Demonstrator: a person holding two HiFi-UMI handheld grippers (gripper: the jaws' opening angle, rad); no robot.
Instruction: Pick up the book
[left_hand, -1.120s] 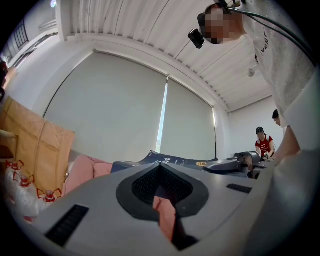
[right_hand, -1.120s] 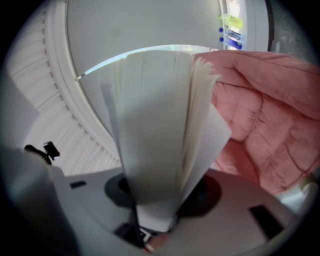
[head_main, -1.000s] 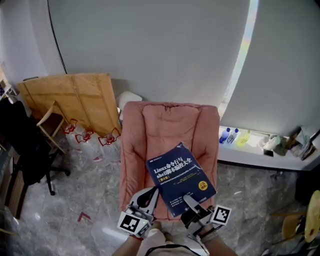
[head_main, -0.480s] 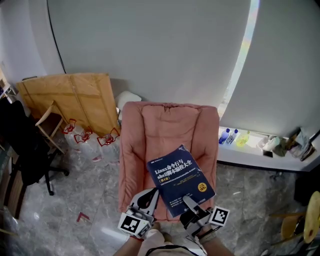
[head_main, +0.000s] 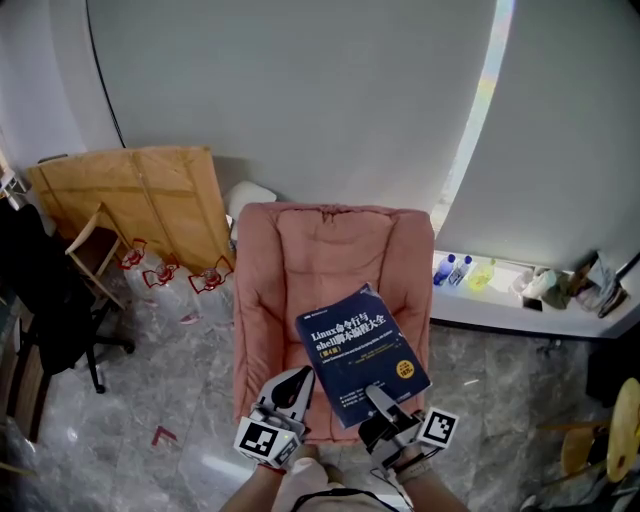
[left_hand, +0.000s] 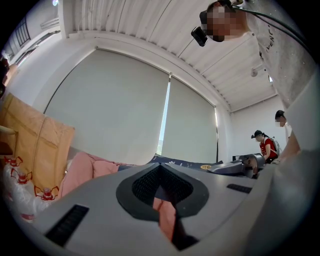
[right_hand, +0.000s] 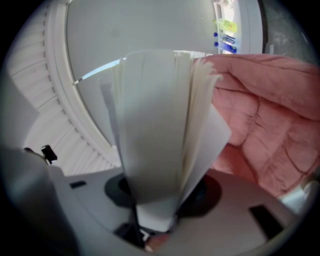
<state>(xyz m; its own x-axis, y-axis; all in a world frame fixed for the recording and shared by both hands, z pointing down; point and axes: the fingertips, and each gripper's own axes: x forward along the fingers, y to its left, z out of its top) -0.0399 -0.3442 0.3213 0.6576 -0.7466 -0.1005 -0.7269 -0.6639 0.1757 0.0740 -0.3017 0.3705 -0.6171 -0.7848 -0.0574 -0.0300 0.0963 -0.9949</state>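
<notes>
A dark blue book (head_main: 362, 352) with white and yellow cover print hangs tilted over the seat of a pink armchair (head_main: 290, 260). My right gripper (head_main: 381, 402) is shut on its near lower edge. In the right gripper view the book's white page edges (right_hand: 155, 125) stand fanned between the jaws of the right gripper (right_hand: 155, 202). My left gripper (head_main: 297, 381) sits just left of the book, apart from it, its jaws together on nothing. From the left gripper (left_hand: 161, 167) the book (left_hand: 186, 162) shows edge-on at the right.
A wooden board (head_main: 140, 200) leans on the wall at the left, with water jugs (head_main: 170, 275) and a black office chair (head_main: 50, 300) near it. A window ledge (head_main: 500, 300) at the right carries bottles (head_main: 460, 270). A person (left_hand: 265, 145) stands far off.
The book stays in the right gripper's hold over the chair. Both grippers have kept their places; only the head view has shifted slightly.
</notes>
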